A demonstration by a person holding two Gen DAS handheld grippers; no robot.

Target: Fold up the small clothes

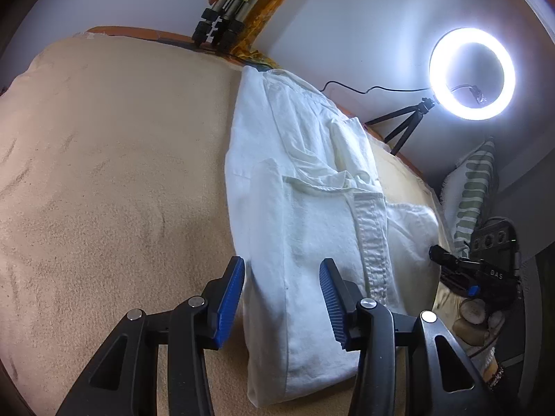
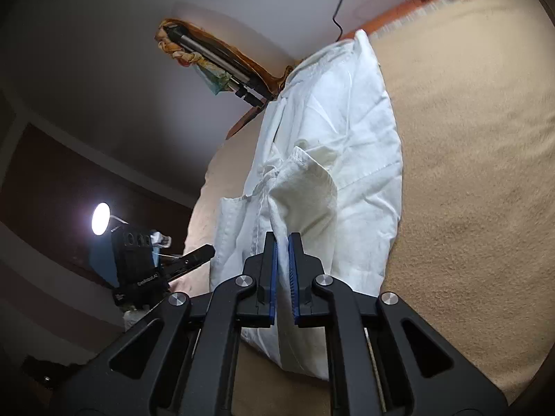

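Note:
A white button shirt (image 1: pixel 298 208) lies partly folded on a beige blanket (image 1: pixel 104 173). My left gripper (image 1: pixel 281 270) is open, its blue pads either side of the shirt's near end, just above the cloth. In the right wrist view the same shirt (image 2: pixel 347 159) runs away from me. My right gripper (image 2: pixel 282 242) is shut on a fold of the shirt's sleeve or side and lifts it a little. The right gripper also shows in the left wrist view (image 1: pixel 464 267) at the shirt's right edge; the left gripper shows in the right wrist view (image 2: pixel 194 256).
A lit ring light (image 1: pixel 471 72) on a small tripod stands at the back right with its cable. Folded tripod legs (image 1: pixel 218 20) lean on the wall behind. A striped cushion (image 1: pixel 475 187) sits at the right. The blanket (image 2: pixel 468 173) spreads wide on both sides.

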